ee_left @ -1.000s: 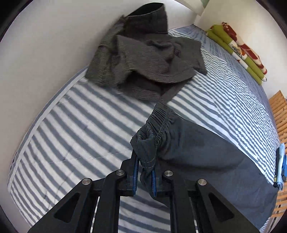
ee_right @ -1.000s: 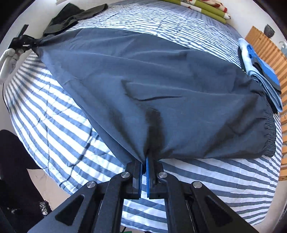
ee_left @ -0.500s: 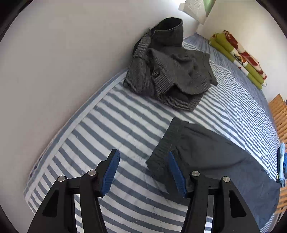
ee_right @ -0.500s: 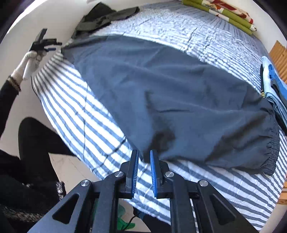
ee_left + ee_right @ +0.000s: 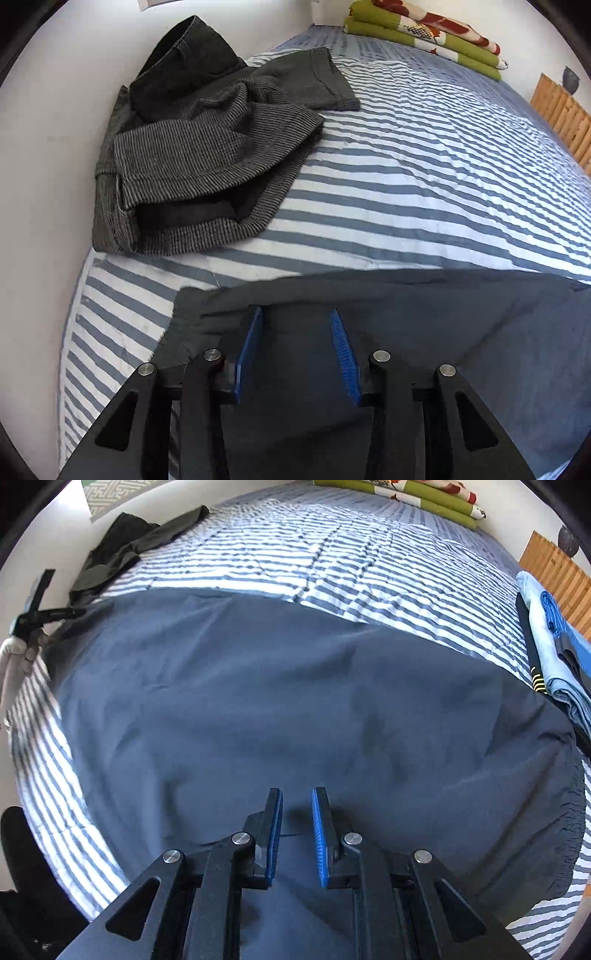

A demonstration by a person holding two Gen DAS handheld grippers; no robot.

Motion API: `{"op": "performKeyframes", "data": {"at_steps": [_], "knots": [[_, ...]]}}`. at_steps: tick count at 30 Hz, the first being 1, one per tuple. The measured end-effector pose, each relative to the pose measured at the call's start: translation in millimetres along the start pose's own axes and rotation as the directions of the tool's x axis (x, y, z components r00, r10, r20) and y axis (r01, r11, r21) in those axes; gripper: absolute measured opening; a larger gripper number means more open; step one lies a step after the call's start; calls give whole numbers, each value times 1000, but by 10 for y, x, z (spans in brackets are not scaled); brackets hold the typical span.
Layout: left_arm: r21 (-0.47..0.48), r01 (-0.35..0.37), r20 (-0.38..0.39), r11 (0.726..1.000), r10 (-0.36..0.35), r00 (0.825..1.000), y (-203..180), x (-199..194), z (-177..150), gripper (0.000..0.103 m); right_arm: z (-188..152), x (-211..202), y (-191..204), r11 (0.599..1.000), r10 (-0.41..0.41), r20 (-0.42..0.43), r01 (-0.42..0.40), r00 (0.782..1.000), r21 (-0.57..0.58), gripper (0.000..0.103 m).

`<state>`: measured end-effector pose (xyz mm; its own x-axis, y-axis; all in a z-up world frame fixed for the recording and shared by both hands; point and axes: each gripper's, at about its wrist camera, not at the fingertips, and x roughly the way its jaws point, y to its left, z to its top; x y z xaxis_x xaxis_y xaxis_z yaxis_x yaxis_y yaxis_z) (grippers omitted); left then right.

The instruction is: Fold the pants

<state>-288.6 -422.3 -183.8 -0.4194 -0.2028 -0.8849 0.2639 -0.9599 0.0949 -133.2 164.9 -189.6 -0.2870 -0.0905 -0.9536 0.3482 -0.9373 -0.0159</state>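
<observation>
Dark blue-grey pants (image 5: pixel 295 709) lie spread flat across the striped bed, with an elastic band at the right end (image 5: pixel 574 812). In the left wrist view the same pants (image 5: pixel 443 314) fill the lower half of the frame. My left gripper (image 5: pixel 297 314) is open, hovering over the left end of the pants with nothing between its blue pads. My right gripper (image 5: pixel 297 794) is open a little above the near edge of the fabric. The left gripper (image 5: pixel 48 614) also shows at the far left of the right wrist view, held by a gloved hand (image 5: pixel 14 661).
A heap of grey striped clothes (image 5: pixel 207 155) lies by the wall at the bed's left. Folded garments (image 5: pixel 554 657) are stacked at the right edge beside wooden slats (image 5: pixel 554 568). A green and red blanket (image 5: pixel 424 33) sits at the far end. The striped bedcover (image 5: pixel 424 166) lies bare beyond the pants.
Both grippers let go of the pants, which now lie flat on the bed. Both have moved forward over the fabric, and the left one has turned toward the clothes heap.
</observation>
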Motion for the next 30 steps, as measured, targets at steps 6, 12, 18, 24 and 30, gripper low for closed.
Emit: {"op": "performKeyframes", "data": {"at_steps": [6,12,18,24,30], "knots": [[-113,46,54,992,-40,998,18,-199,137,42,45,-107,-248,993,91,47,-94,995,71,15],[141,285,1,948,-288,958,-1100,-441,54,42,445,-154,-300,988,122,160,-135,979,71,20],[324,303,-99,896,-286,953,-2250,-81,-82,42,705,296,-333,998,34,110,-40,993,55,21],[268,152,15,951,-162,987,-2307,59,90,44,608,247,-645,993,24,116,-37,993,112,22],[263,250,40,932,-269,962,-2224,-455,-65,44,193,-318,-1286,967,11,223,-67,975,247,23]]}}
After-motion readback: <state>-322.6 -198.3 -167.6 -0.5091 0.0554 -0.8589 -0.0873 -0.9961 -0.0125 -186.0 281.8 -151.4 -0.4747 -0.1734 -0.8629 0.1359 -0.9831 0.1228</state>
